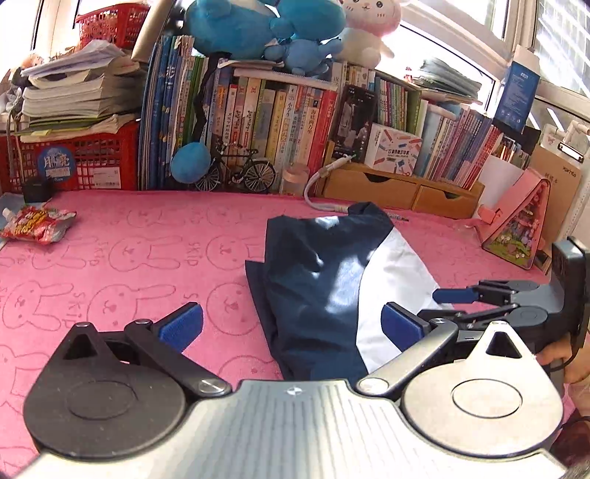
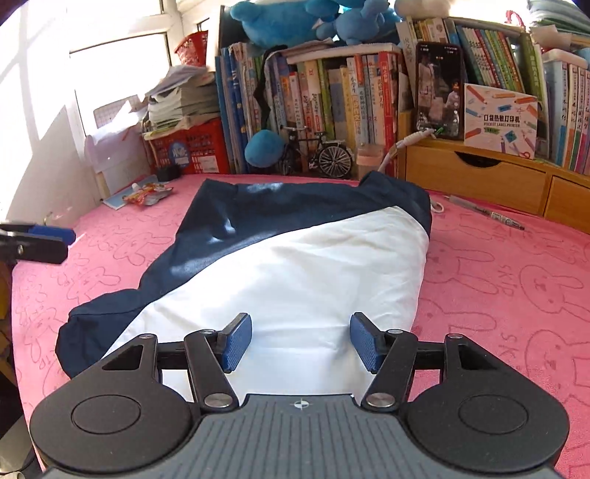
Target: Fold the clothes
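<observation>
Navy and white fabric makes up the garment [image 2: 280, 265], which lies folded into a long bundle on the pink towel [image 2: 497, 280], its far end reaching toward the model bicycle [image 2: 317, 154].

The right gripper [image 2: 300, 341] hangs over the garment's near white end, its blue pads [image 2: 236, 342] spread wide apart with nothing between them; whether they touch the cloth cannot be told. The left gripper [image 1: 291, 326] sits at the garment's near end too, fingers fully spread and holding nothing, one pad [image 1: 184, 326] over bare towel and the other over the white panel.

The navy part is creased and catches patches of sunlight, while the white panel runs as a smooth diagonal band.

The towel is printed with rabbit outlines. Left of the garment lies a red snack packet [image 1: 35, 224]. Behind the garment stand rows of books [image 1: 280, 121], a wooden drawer unit [image 2: 486, 177] and blue plush toys [image 1: 258, 25].
</observation>
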`<act>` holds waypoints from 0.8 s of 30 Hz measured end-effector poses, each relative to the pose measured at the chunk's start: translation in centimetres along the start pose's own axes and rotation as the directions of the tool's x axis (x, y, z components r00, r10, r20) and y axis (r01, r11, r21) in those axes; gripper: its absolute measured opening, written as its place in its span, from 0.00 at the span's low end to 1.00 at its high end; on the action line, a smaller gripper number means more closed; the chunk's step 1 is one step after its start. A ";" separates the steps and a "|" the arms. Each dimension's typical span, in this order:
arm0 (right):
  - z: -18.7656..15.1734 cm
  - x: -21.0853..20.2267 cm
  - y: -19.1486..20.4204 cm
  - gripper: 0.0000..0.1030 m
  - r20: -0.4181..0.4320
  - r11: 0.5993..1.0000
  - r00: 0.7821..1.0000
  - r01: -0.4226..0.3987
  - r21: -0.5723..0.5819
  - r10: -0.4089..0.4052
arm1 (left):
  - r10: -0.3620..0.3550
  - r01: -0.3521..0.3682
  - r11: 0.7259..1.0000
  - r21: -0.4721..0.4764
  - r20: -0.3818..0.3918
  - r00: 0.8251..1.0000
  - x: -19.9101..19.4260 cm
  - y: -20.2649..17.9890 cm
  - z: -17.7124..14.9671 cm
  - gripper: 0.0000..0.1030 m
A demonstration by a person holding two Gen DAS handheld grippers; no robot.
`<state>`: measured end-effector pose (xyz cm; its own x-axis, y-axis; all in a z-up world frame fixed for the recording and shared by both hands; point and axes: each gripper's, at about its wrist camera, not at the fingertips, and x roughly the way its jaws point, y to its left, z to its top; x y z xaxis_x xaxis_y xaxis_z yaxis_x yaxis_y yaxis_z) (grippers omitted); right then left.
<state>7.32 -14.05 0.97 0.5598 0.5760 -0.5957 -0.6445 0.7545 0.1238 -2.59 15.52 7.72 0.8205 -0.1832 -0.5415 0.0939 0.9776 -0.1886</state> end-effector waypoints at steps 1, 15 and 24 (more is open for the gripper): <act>-0.3 0.1 0.4 0.59 0.004 1.000 1.000 0.003 -0.019 -0.003 | -0.023 0.023 1.000 0.011 0.011 1.000 0.0 -0.7 0.9 1.00; 7.9 0.2 -2.7 0.60 -0.044 0.982 0.981 0.189 -0.018 -0.190 | 0.035 -0.016 0.986 0.164 -0.115 0.993 7.9 -7.4 -8.6 1.00; 18.4 15.3 2.0 0.82 -0.423 0.890 0.794 0.312 -0.333 -0.436 | 0.018 -0.009 0.987 0.159 -0.056 0.998 7.5 -7.1 -9.9 1.00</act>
<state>24.24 2.05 6.69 0.5053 -0.0051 -0.8629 -0.5726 0.7462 -0.3397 -2.69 6.13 -3.15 0.7889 -0.1711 -0.5902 0.1750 0.9832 -0.0513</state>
